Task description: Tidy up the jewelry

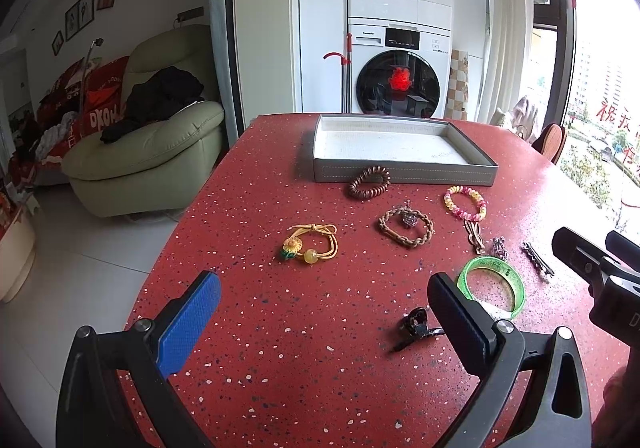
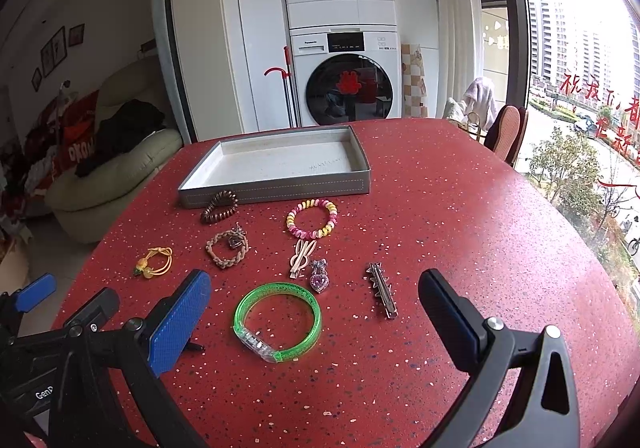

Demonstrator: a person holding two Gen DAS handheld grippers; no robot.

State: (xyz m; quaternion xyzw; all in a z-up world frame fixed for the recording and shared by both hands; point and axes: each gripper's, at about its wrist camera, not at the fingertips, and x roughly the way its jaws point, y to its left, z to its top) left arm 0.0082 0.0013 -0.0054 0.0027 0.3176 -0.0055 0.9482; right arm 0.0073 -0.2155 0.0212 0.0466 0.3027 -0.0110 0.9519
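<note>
A grey tray (image 1: pixel 404 170) (image 2: pixel 280 190) with a white lining stands at the far side of the red table, with nothing in it. Jewelry lies in front of it: a brown bead bracelet (image 1: pixel 369 182) (image 2: pixel 219 206), a braided bracelet with a charm (image 1: pixel 406 226) (image 2: pixel 227 243), a pink-yellow bracelet (image 1: pixel 465 203) (image 2: pixel 312 224), a yellow cord bracelet (image 1: pixel 310 244) (image 2: pixel 154 261), a green bangle (image 1: pixel 492 284) (image 2: pixel 278 320), a heart pendant (image 2: pixel 319 275), a silver clip (image 2: pixel 381 290), a black claw clip (image 1: pixel 416 326). My left gripper (image 1: pixel 324 322) and right gripper (image 2: pixel 314 322) are open and empty above the near side.
The red speckled table (image 2: pixel 460 248) drops off at the left to a tiled floor. A green sofa (image 1: pixel 152 144) stands at the left, stacked washing machines (image 1: pixel 394 60) behind the table, a chair (image 2: pixel 506 134) and window at the right.
</note>
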